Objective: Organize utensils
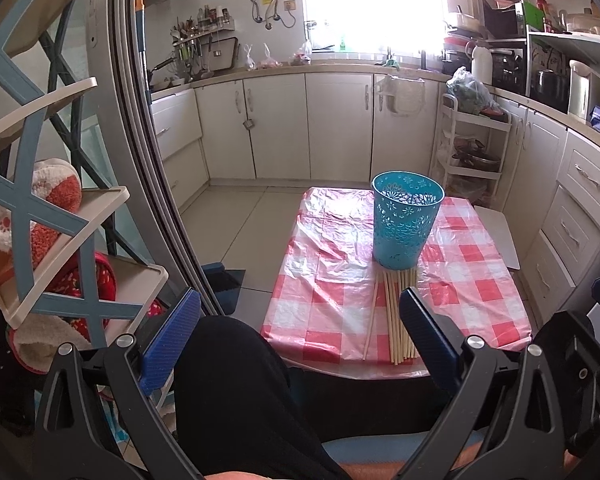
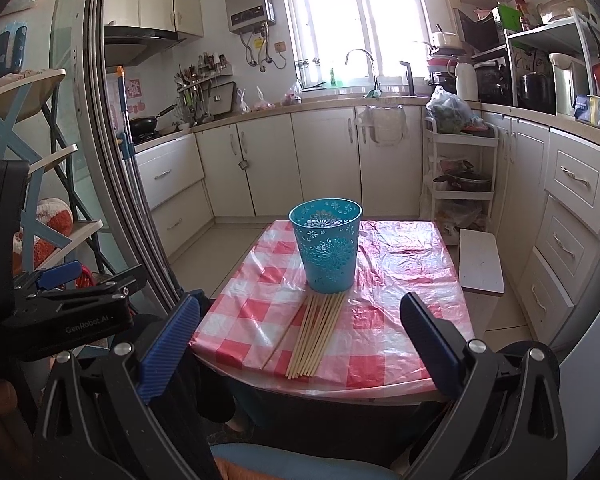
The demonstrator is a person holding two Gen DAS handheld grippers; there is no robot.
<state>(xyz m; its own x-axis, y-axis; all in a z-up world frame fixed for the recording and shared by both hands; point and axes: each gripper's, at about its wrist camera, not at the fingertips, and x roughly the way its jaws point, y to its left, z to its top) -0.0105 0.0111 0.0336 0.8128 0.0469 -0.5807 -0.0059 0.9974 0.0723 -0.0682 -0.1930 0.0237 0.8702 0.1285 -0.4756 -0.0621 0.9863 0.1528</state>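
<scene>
A teal perforated plastic basket (image 1: pixel 406 222) (image 2: pixel 326 246) stands upright on a small table with a red-and-white checked cover (image 1: pixel 328 280) (image 2: pixel 400 280). Several wooden chopsticks (image 1: pixel 396 320) (image 2: pixel 316 330) lie in a bundle in front of it, their far ends touching its base; one lies slightly apart on the left. My left gripper (image 1: pixel 300 312) is open, held short of the table's near edge, above a person's dark-clothed leg (image 1: pixel 240 392). My right gripper (image 2: pixel 300 316) is open too, in front of the table, nothing between its fingers. The left gripper's body (image 2: pixel 60 312) shows at the right wrist view's left.
A shelf rack with towels (image 1: pixel 40 220) and a curved door frame (image 1: pixel 152 160) stand at the left. A white stool (image 2: pixel 480 264) sits right of the table. Kitchen cabinets (image 2: pixel 300 160), a white trolley (image 2: pixel 460 176) and drawers (image 2: pixel 572 216) ring the floor behind.
</scene>
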